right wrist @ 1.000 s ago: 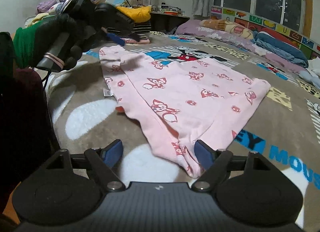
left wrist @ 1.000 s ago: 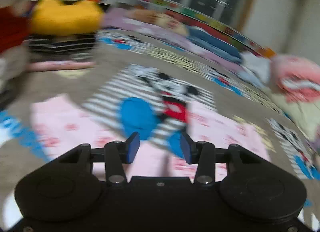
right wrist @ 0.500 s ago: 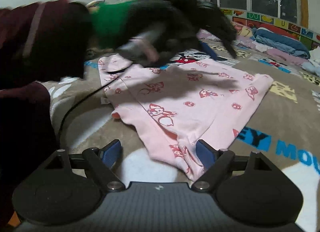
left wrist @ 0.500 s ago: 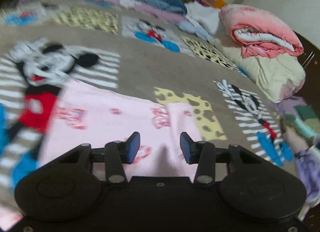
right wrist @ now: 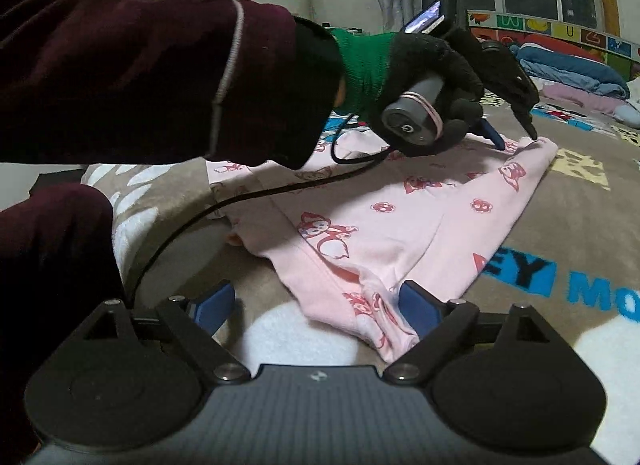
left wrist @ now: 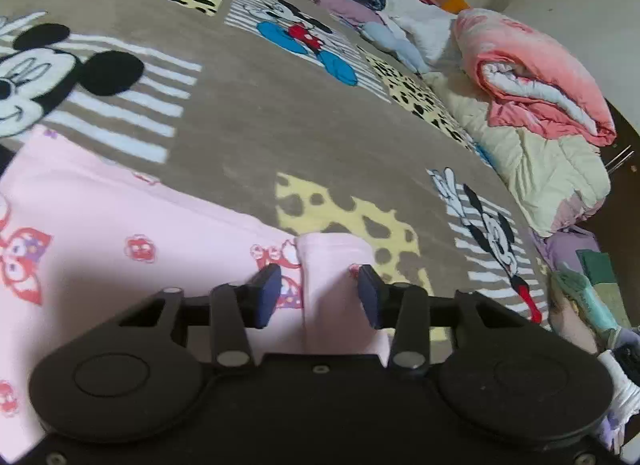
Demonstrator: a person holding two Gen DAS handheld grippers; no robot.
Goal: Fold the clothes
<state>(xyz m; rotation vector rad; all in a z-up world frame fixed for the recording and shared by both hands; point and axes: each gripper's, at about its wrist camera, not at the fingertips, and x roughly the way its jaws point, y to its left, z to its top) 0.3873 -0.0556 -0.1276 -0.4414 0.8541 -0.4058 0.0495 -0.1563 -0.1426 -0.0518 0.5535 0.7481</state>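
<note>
While the pink garment (right wrist: pixel 420 221) lies flat on the cartoon-print blanket (left wrist: pixel 248 133), both grippers sit at its corners.
The left gripper (left wrist: pixel 319 296) is closing around the far corner, pads not yet pressing; the right gripper (right wrist: pixel 316 305) is spreading wider over the near corner, gripping nothing.

My left claw (left wrist: pixel 319 295) has black arms, blue pads and silver screws. On the right claw (right wrist: pixel 318 303), a ribbed grey housing. I wear a maroon sleeve (right wrist: pixel 160 73), green-cuffed black glove (right wrist: pixel 432 61); a black cable (right wrist: pixel 240 201) trails.
</note>
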